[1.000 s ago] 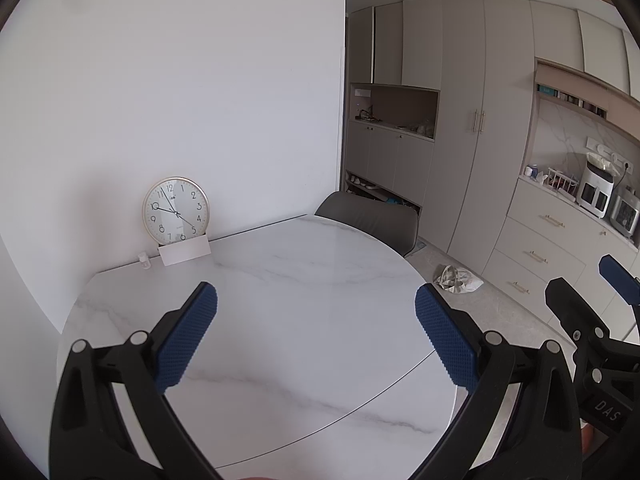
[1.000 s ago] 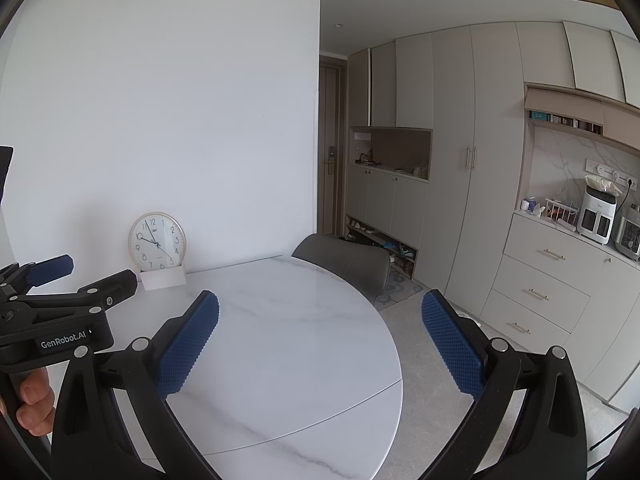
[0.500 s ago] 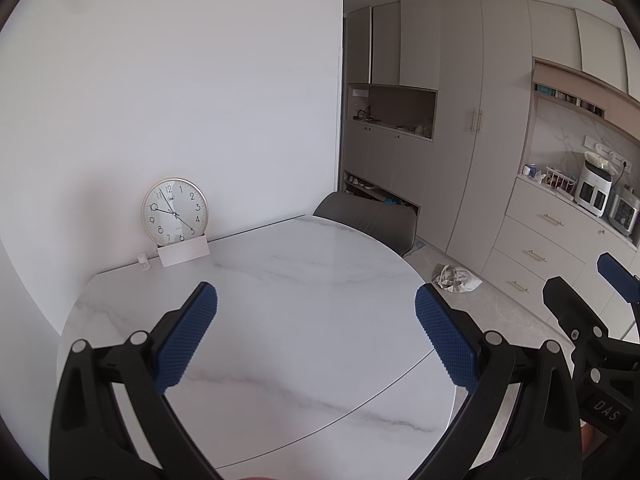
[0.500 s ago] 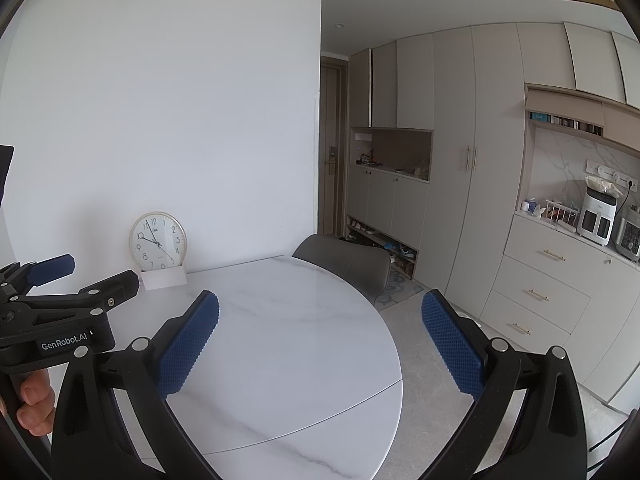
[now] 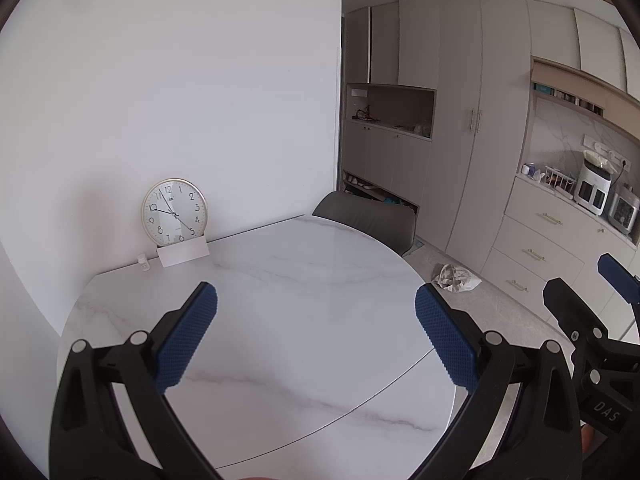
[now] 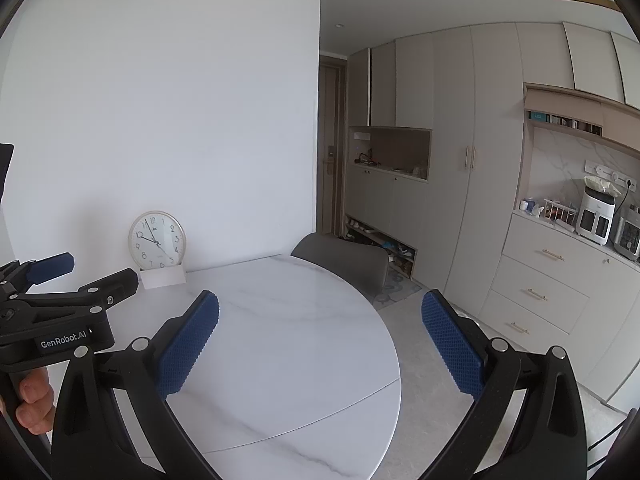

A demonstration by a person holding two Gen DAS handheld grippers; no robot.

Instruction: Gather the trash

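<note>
Compared with the views a second ago, almost nothing has changed: my left tool (image 5: 316, 336) and right tool (image 6: 320, 342) hover over the marble desk (image 5: 280, 280) in nearly the same pose, with only a slight drift of the framing. I read this as a scanning pause — the approach has not begun.

Both tools stand spread wide, blue pads apart, holding nothing.

The task's thing, as far as I can judge, is the crumpled trash (image 5: 454, 278), a pale wad of paper or plastic on the floor beyond the desk's far right edge, near the drawer cabinets (image 5: 540, 248). It shows only in the left view; in the right view the desk hides that patch of floor.

The wad lies flattened, its long axis roughly left-to-right in the frame — no clear pointing end can be made out.

The clock (image 5: 175, 212) and a small bottle (image 5: 143, 262) stand at the wall.
</note>
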